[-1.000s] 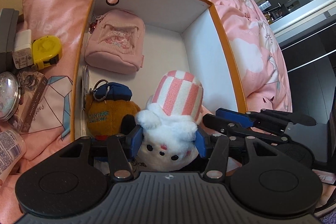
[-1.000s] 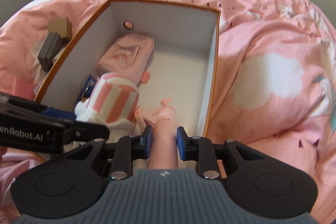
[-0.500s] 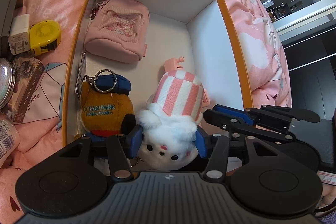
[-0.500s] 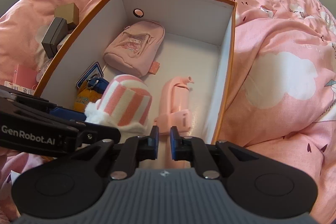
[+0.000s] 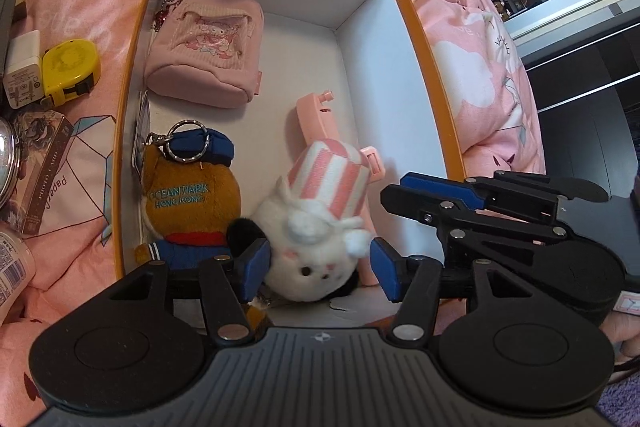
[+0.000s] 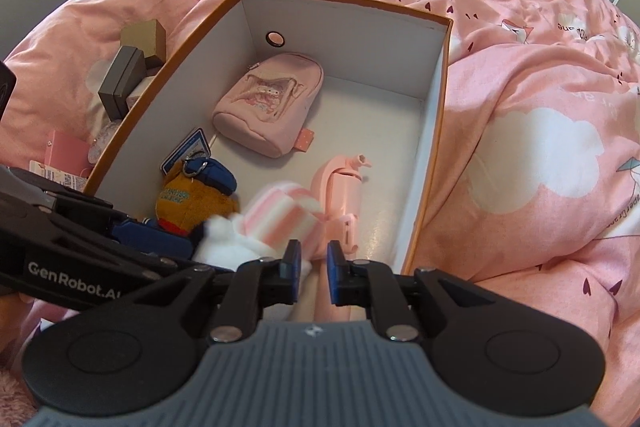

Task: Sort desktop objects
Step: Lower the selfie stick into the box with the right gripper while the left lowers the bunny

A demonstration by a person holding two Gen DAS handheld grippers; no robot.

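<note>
Left wrist view: the left gripper has just opened wide, releasing the striped white plush, now tipped over low in the box.

Right wrist view: the right gripper, nearly closed and empty, has dropped the pink bottle at centre. Both items look sorted.

The supporting surface is a bed covered by a pink duvet printed with white clouds and paper cranes. An open box, orange outside and white inside, rests directly on it. Left of the box, on the duvet, lie a yellow tape measure, a white charger, a photo card box, a dark grey case and a pink packet.
</note>
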